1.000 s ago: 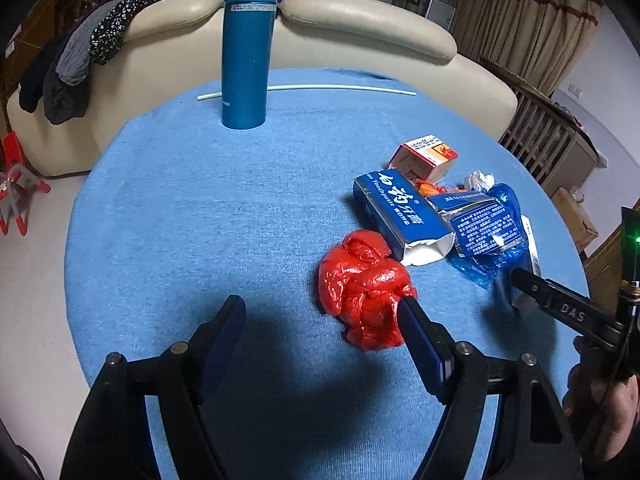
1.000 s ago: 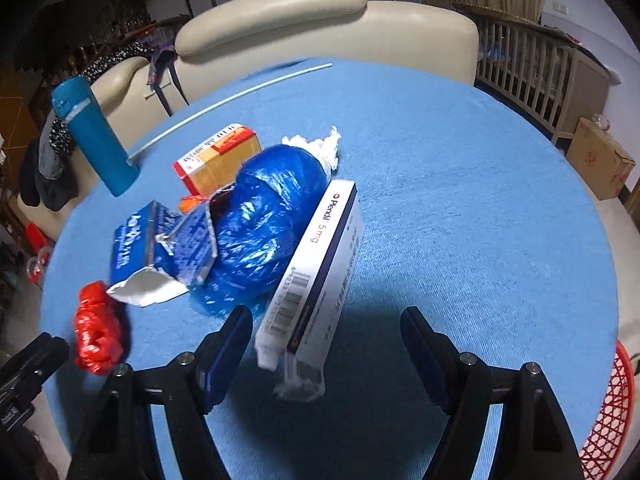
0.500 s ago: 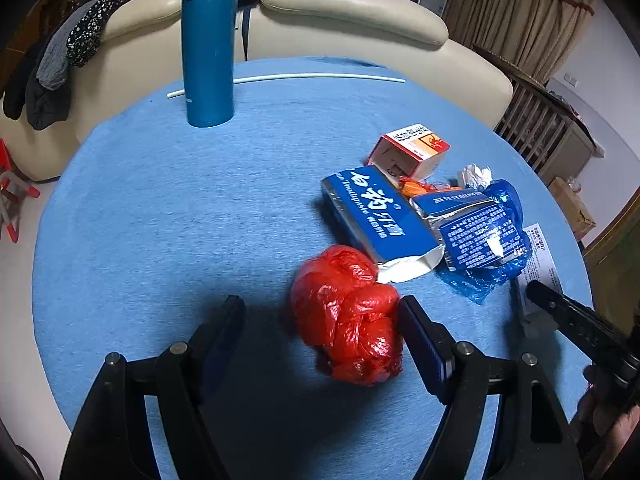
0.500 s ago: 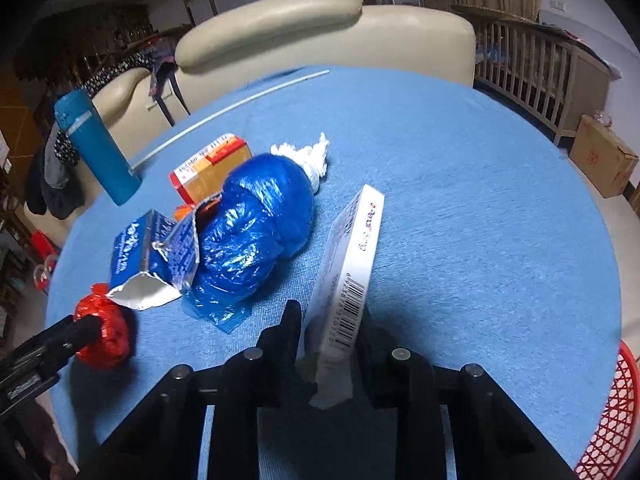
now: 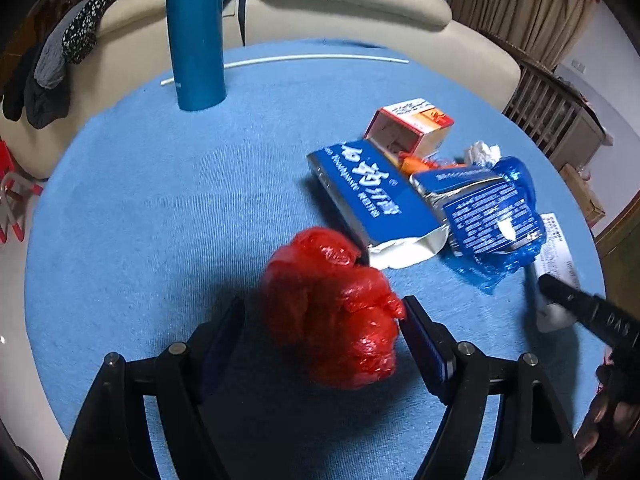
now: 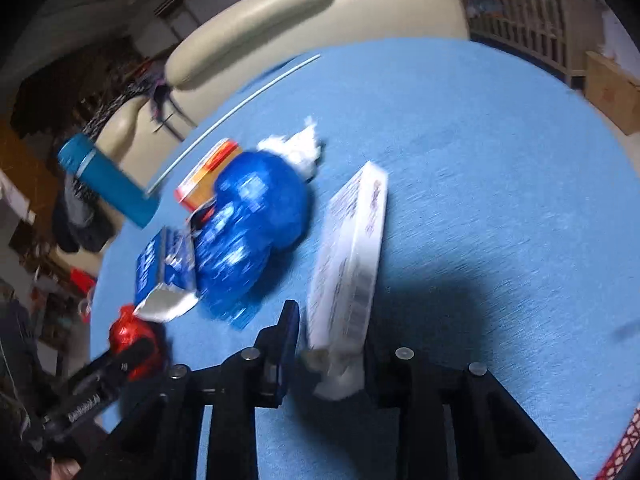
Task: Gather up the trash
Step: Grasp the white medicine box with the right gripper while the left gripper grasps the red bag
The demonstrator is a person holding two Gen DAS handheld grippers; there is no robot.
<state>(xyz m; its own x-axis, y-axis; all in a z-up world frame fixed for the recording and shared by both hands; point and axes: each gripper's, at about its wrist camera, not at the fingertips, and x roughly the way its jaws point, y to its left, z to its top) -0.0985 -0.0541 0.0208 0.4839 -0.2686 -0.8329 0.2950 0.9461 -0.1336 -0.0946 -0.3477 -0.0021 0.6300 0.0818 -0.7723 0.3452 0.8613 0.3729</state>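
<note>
Your left fingers (image 5: 320,344) stood wide apart around the crumpled red plastic bag (image 5: 336,312), which lay on the blue bench (image 5: 160,208) between them; the right-hand pad looked to be at the bag's edge, though you had no clamp on it. Your right fingers (image 6: 332,336) were opening slightly, yet the pads were on the near end of the white medicine box (image 6: 352,248), tipped up on its long edge. Just left of that box lay the blue plastic bag (image 6: 248,232) and the blue toothpaste carton (image 5: 372,196), with the small orange-and-white box (image 5: 412,124) and a wad of white tissue (image 5: 484,152) beyond them. A blue flask (image 5: 196,36) stood upright at the far side.
</note>
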